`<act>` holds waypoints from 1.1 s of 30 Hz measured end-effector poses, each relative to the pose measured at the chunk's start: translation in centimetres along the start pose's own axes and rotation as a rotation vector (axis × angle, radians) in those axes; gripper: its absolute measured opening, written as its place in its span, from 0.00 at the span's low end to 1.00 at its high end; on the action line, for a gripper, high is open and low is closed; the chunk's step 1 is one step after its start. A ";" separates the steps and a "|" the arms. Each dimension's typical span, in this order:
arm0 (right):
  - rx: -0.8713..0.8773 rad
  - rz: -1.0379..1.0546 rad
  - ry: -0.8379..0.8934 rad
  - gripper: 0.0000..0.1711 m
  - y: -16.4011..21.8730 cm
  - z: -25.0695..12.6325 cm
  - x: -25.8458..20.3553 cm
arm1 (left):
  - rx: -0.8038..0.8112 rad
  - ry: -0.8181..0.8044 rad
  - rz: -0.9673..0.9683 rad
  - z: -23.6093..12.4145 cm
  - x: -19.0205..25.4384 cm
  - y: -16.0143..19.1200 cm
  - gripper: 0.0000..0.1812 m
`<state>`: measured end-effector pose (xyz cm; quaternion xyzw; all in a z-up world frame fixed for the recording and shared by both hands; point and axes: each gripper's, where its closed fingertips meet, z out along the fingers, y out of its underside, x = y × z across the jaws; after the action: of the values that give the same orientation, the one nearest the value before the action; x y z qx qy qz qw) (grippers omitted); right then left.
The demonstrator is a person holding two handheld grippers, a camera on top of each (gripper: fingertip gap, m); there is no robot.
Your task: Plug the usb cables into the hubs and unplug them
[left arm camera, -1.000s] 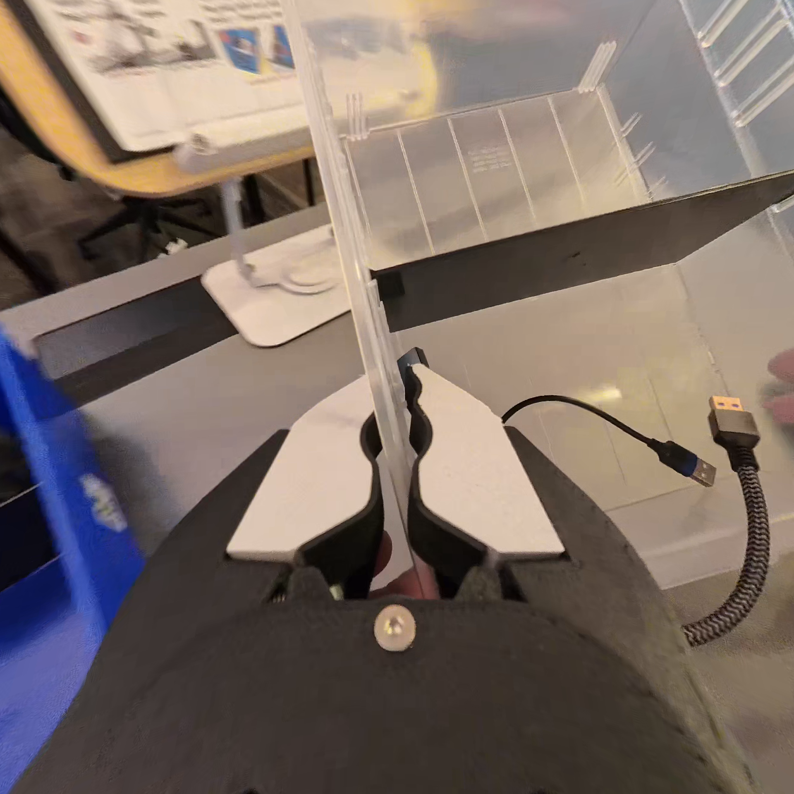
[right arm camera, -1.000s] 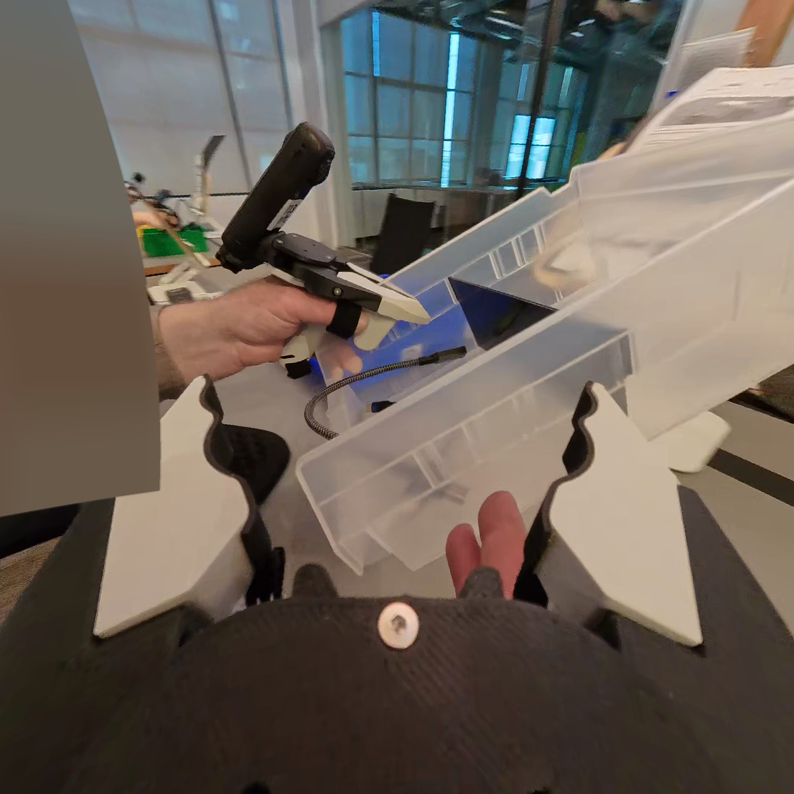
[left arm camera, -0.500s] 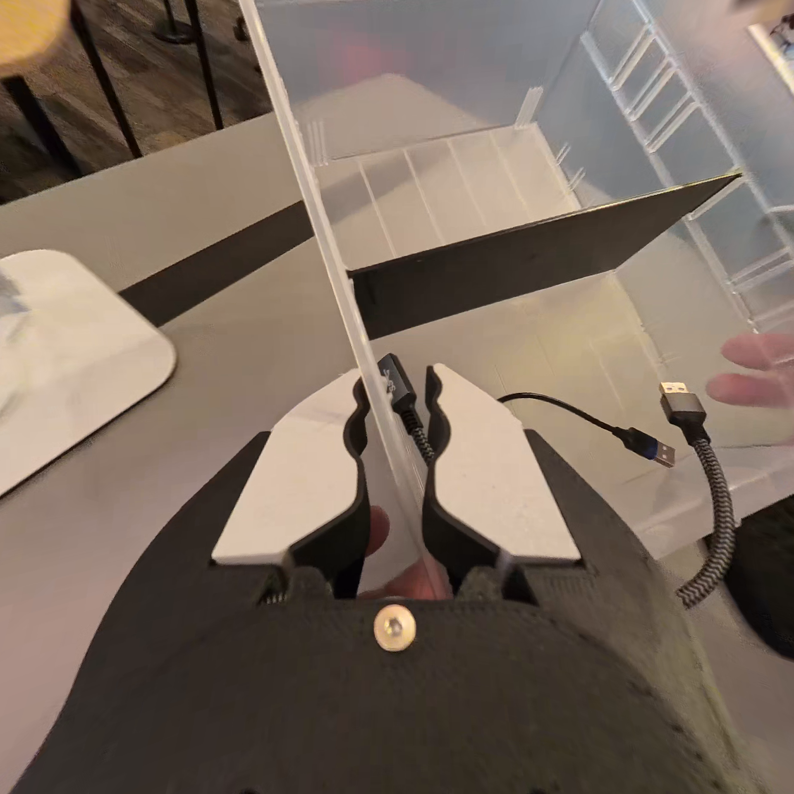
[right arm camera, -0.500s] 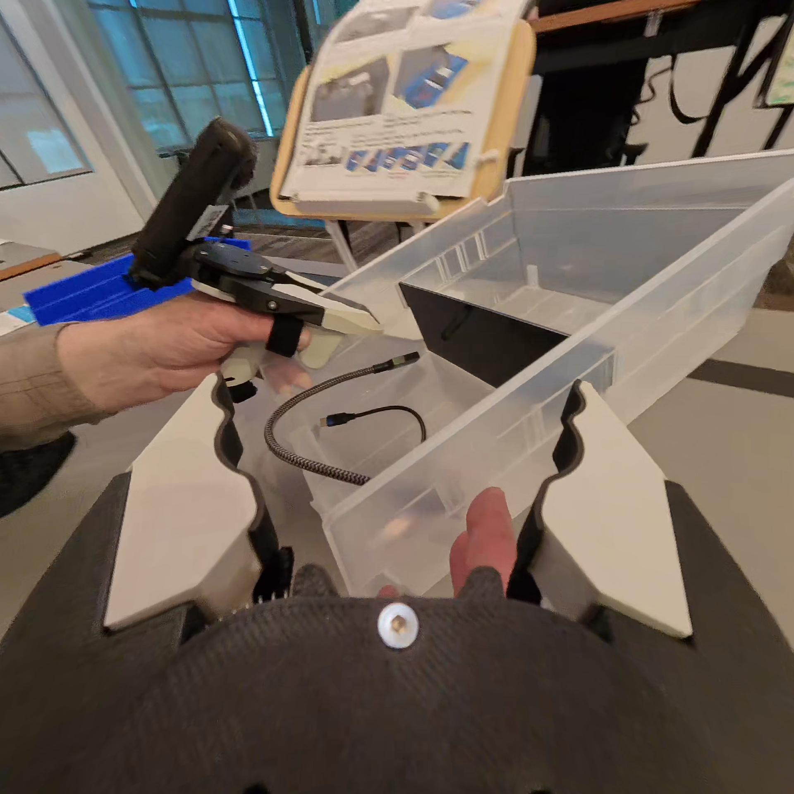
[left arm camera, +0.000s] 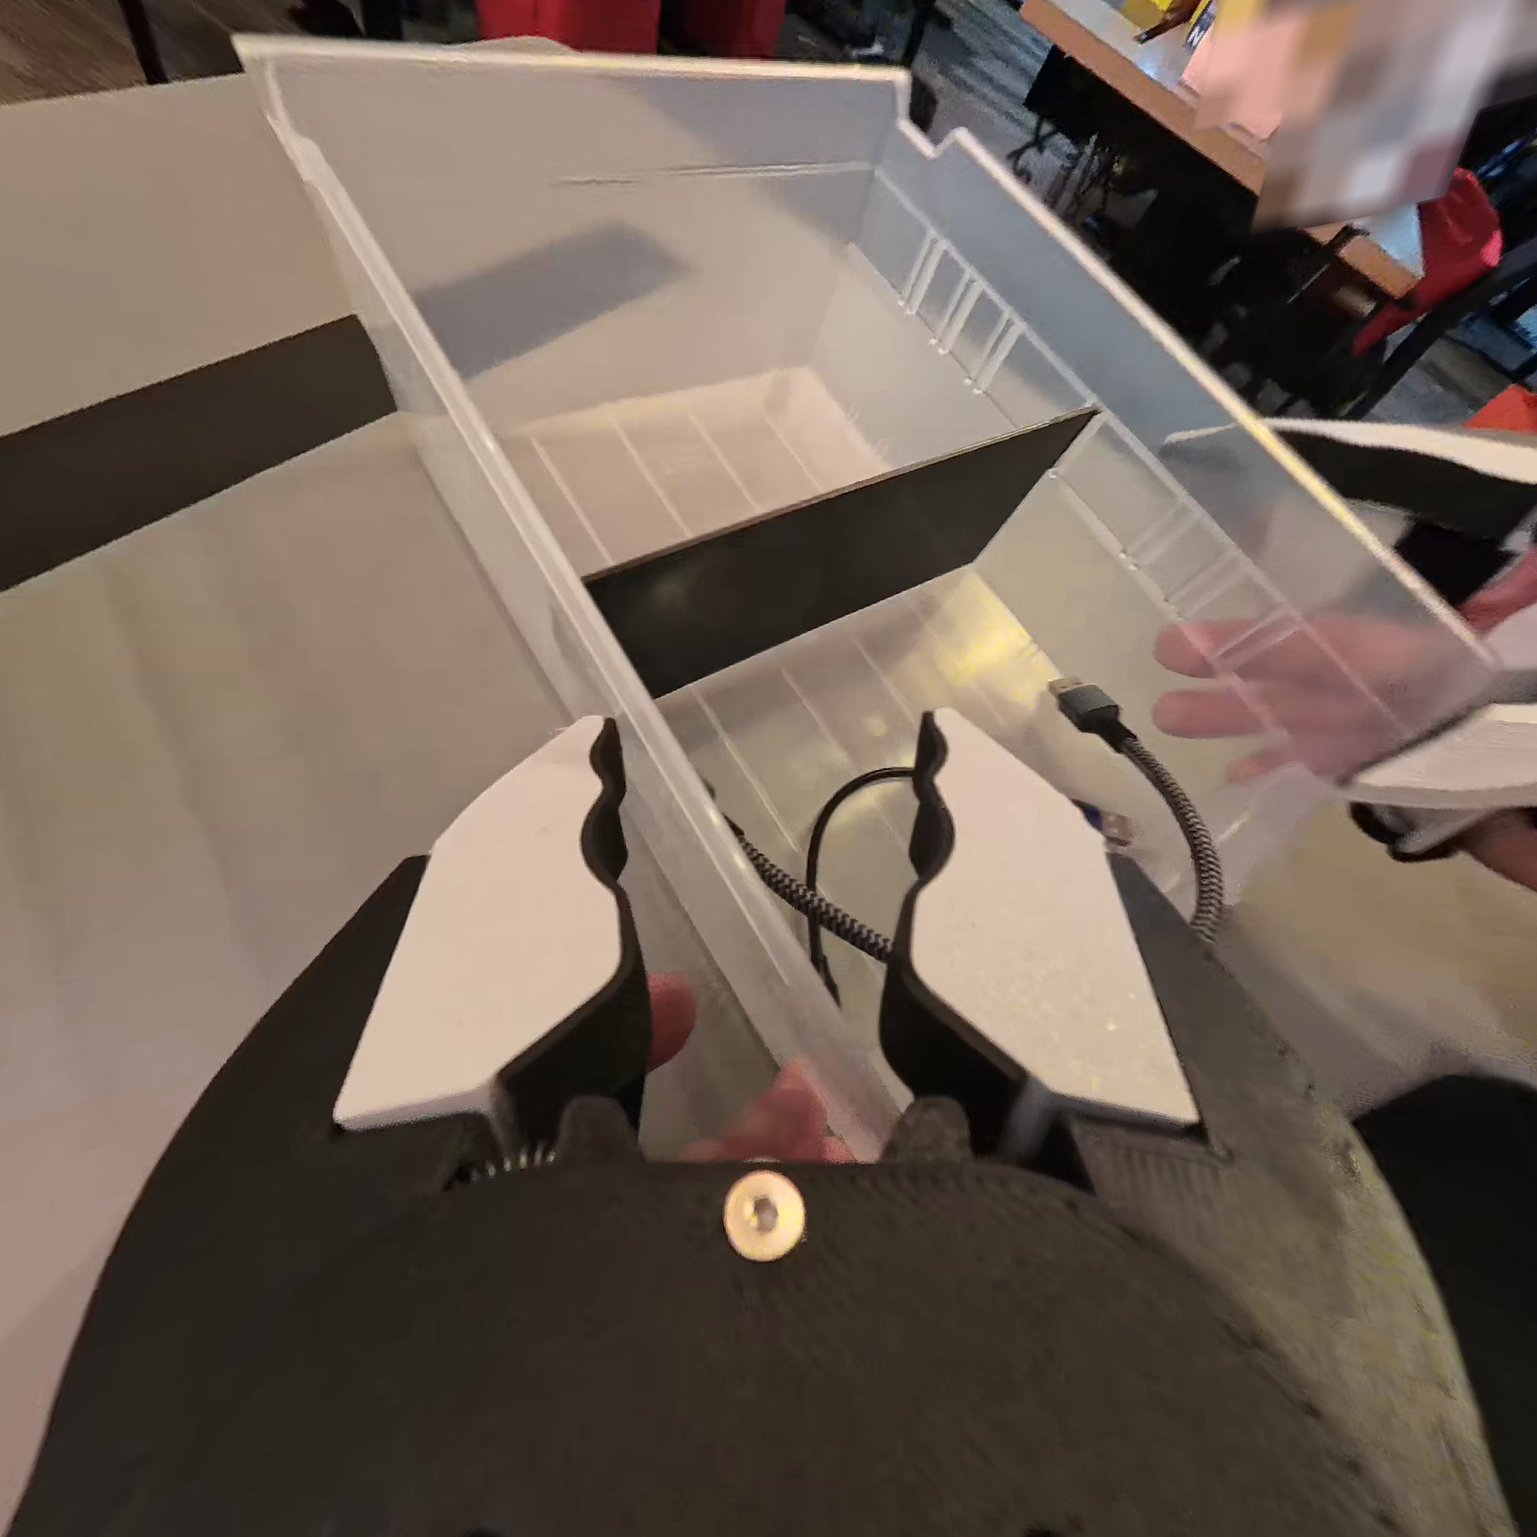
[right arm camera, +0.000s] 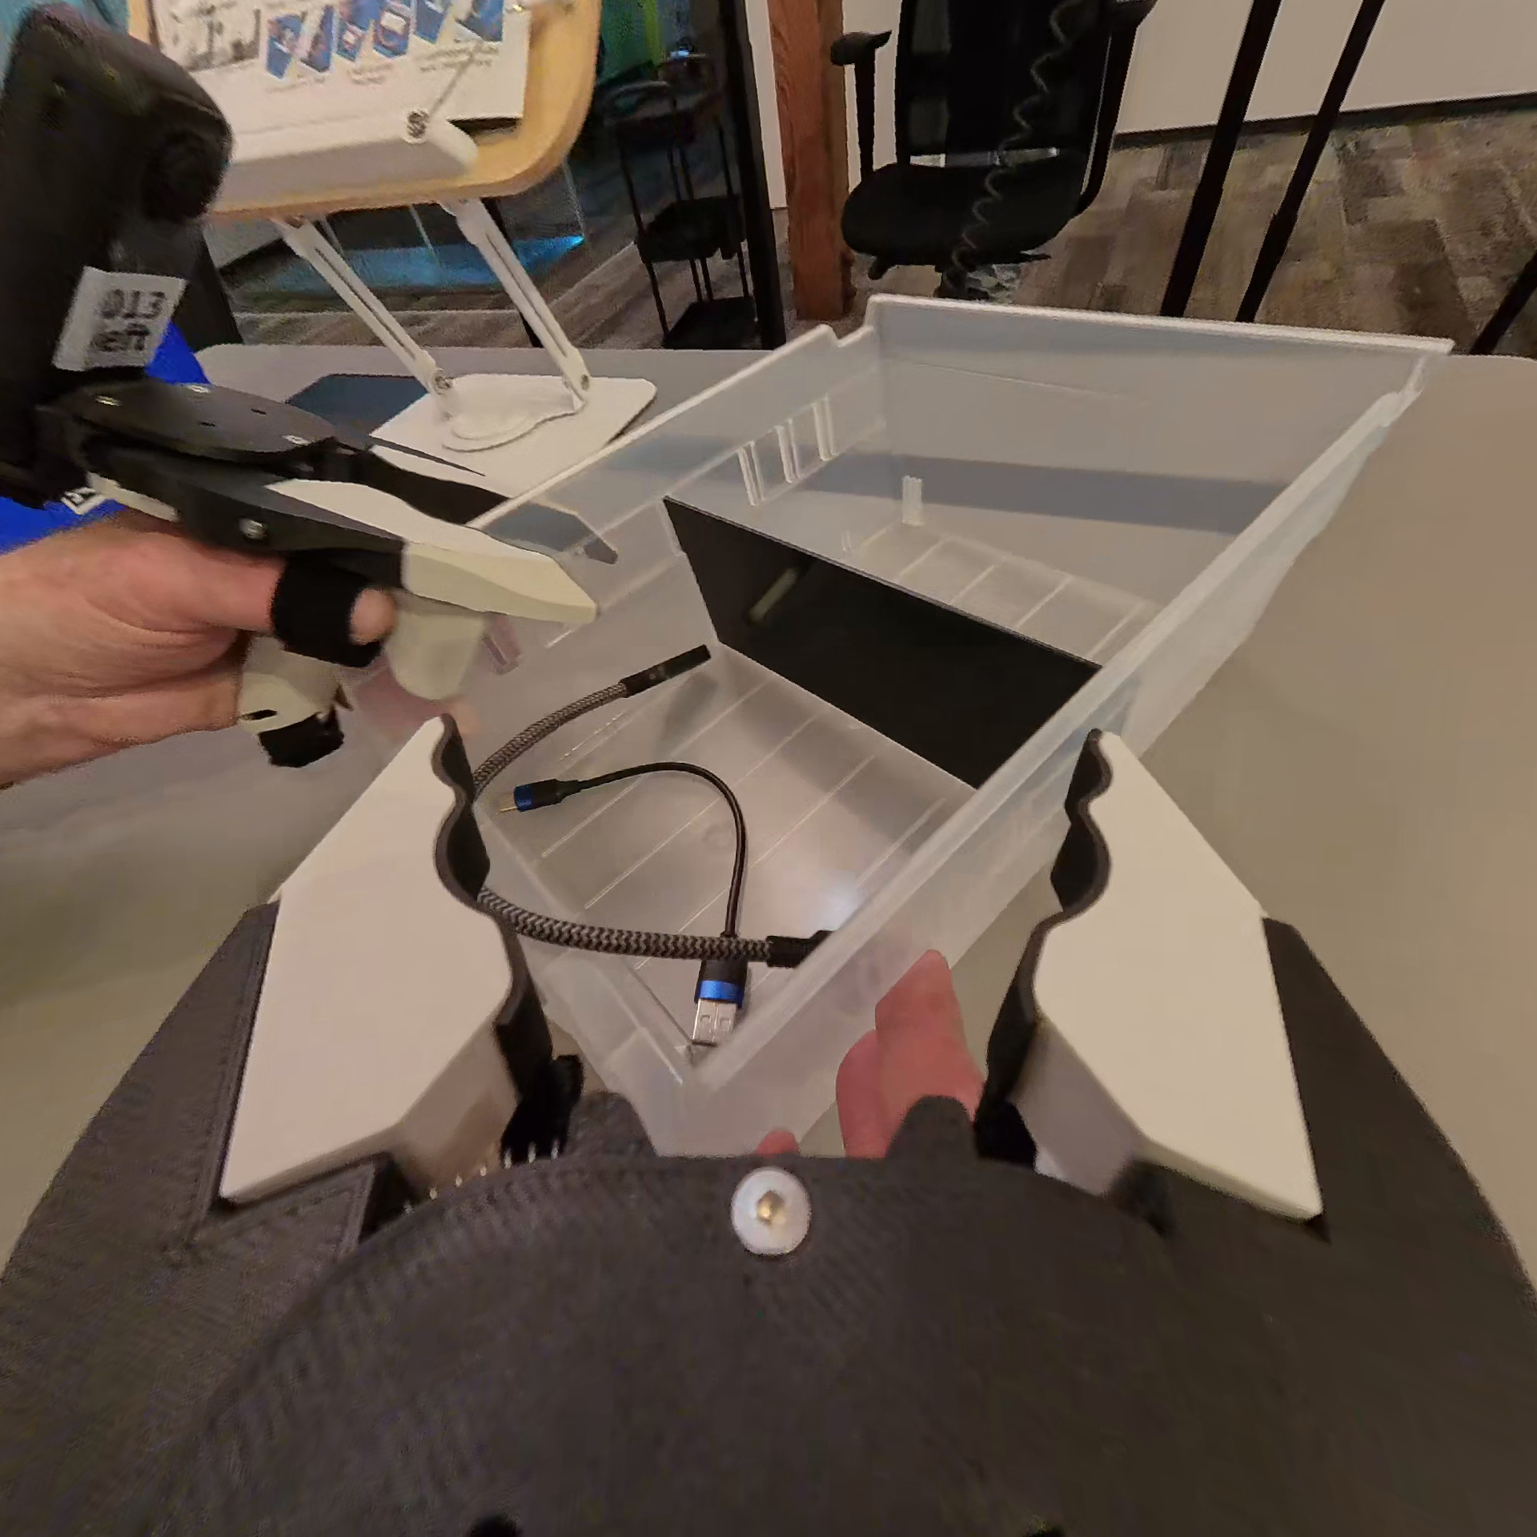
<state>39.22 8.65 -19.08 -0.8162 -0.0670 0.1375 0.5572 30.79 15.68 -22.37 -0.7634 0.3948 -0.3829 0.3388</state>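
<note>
Straddling the clear bin's (left arm camera: 532, 532) walls, both tongs (left arm camera: 765, 736) (right arm camera: 769, 740) gape, gripping nothing.

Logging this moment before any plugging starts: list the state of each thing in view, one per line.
Left gripper: open, straddling the bin's side wall.
Right gripper: open, around the bin's corner.
Clear plastic bin: upright, black divider in place.
Braided USB cable: unplugged, in the bin.
Black USB cable: unplugged, in the bin.
</note>
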 end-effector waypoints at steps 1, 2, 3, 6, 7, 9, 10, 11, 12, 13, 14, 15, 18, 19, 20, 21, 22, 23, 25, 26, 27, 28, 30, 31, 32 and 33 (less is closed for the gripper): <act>0.000 0.002 0.009 0.79 0.0 0.0 0.8 | 0.013 0.008 -0.016 0.3 0.4 -0.2 0.38; -0.004 0.001 0.022 0.77 0.0 0.2 1.7 | 0.029 0.014 -0.027 0.5 0.8 -0.5 0.40; -0.010 -0.007 0.041 0.76 -0.1 0.3 2.6 | 0.053 0.022 -0.041 0.7 1.3 -0.9 0.41; 0.000 0.013 0.086 0.70 -0.8 0.4 5.7 | 0.101 0.020 -0.090 1.5 2.1 -1.7 0.42; -0.003 0.011 0.098 0.68 -1.1 0.4 6.8 | 0.120 0.029 -0.119 1.8 2.5 -1.9 0.43; -0.029 -0.005 0.116 0.65 -1.3 0.8 8.8 | 0.158 0.050 -0.171 2.5 3.5 -2.4 0.45; -0.062 -0.020 0.137 0.65 -0.9 1.1 10.0 | 0.175 0.066 -0.188 2.9 4.2 -2.6 0.48; -0.086 -0.029 0.152 0.64 -0.7 1.5 11.0 | 0.198 0.067 -0.204 3.3 4.7 -2.9 0.49; -0.087 -0.026 0.164 0.63 -0.9 1.7 12.0 | 0.215 0.063 -0.219 3.7 5.1 -3.1 0.51; -0.085 -0.028 0.176 0.62 -1.2 1.9 12.9 | 0.232 0.063 -0.229 4.0 5.4 -3.3 0.52; -0.091 -0.038 0.193 0.61 -1.3 2.1 13.7 | 0.250 0.072 -0.240 4.4 5.6 -3.6 0.52; -0.101 -0.042 0.210 0.61 -1.4 2.3 14.5 | 0.268 0.076 -0.255 4.8 5.6 -3.8 0.52; -0.115 -0.050 0.230 0.61 -1.5 3.0 15.7 | 0.301 0.083 -0.279 5.6 5.1 -4.5 0.50; -0.119 -0.055 0.233 0.60 -1.5 3.2 15.9 | 0.305 0.083 -0.279 5.7 4.9 -4.7 0.50; -0.126 -0.059 0.236 0.60 -1.5 3.3 16.1 | 0.312 0.093 -0.287 5.8 4.8 -4.8 0.49; -0.129 -0.054 0.244 0.60 -1.5 3.4 16.3 | 0.315 0.108 -0.289 5.7 4.8 -4.9 0.50; -0.121 -0.048 0.267 0.61 -1.8 3.1 16.7 | 0.316 0.114 -0.275 5.5 4.8 -5.0 0.51; -0.101 -0.064 0.309 0.63 -2.4 2.6 17.2 | 0.332 0.103 -0.259 5.0 4.6 -5.3 0.53; -0.053 -0.133 0.419 0.65 -4.3 0.7 18.0 | 0.372 0.081 -0.214 3.0 4.0 -6.2 0.56; -0.023 -0.174 0.466 0.66 -5.5 -0.5 18.0 | 0.386 0.076 -0.186 1.8 3.8 -6.6 0.57; 0.013 -0.219 0.516 0.66 -6.9 -1.8 17.7 | 0.400 0.069 -0.155 0.4 3.5 -7.0 0.57; 0.048 -0.275 0.560 0.66 -8.4 -3.0 17.1 | 0.412 0.059 -0.112 -1.2 3.2 -7.3 0.58; 0.130 -0.373 0.587 0.63 -11.5 -4.8 14.1 | 0.437 0.018 -0.039 -4.9 2.2 -7.7 0.58; 0.159 -0.420 0.569 0.61 -12.8 -5.1 11.9 | 0.447 0.000 -0.005 -6.8 1.7 -7.8 0.58; 0.169 -0.453 0.523 0.57 -13.7 -4.8 9.4 | 0.452 -0.023 0.037 -8.6 1.1 -7.8 0.58; 0.175 -0.470 0.465 0.54 -14.4 -4.3 6.7 | 0.452 -0.057 0.079 -10.5 0.3 -7.8 0.58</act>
<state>47.53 11.90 -5.28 -0.7371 -0.1122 -0.1792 0.6419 24.58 16.76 -10.91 -0.6627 0.3187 -0.4262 0.5269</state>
